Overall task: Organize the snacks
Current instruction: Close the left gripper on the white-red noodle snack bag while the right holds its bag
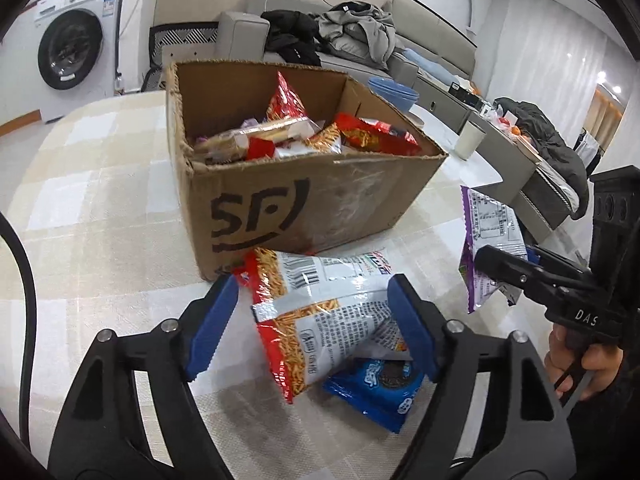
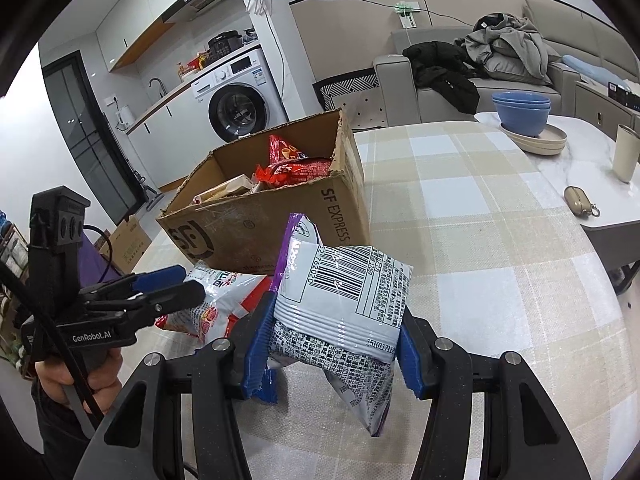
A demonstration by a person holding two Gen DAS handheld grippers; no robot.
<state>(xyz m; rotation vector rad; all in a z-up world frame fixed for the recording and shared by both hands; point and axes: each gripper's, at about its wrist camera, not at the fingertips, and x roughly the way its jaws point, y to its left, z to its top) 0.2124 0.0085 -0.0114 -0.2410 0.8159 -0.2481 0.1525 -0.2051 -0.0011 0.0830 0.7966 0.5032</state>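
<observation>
An open cardboard box [image 1: 320, 200] holding several snack packs stands on the checkered tablecloth. In front of it a red-and-white snack bag [image 1: 320, 312] lies partly over a blue cookie pack [image 1: 376, 392]. My left gripper [image 1: 312, 284] is open around the red-and-white bag, with a clear gap at its left pad. My right gripper [image 2: 332, 344] is shut on a purple-and-white snack bag [image 2: 344, 300], lifted above the table to the right of the box [image 2: 248, 232]. The left gripper [image 2: 176, 284] shows at the left of the right wrist view, and the purple bag [image 1: 488, 232] at the right of the left wrist view.
Blue bowls [image 2: 520, 108] on stacked plates, a cream cup [image 2: 626, 156] and a small pouch [image 2: 578, 200] sit on the white table to the right. A sofa [image 2: 520, 76] piled with clothes stands behind. A washing machine [image 2: 236, 108] is at the back left.
</observation>
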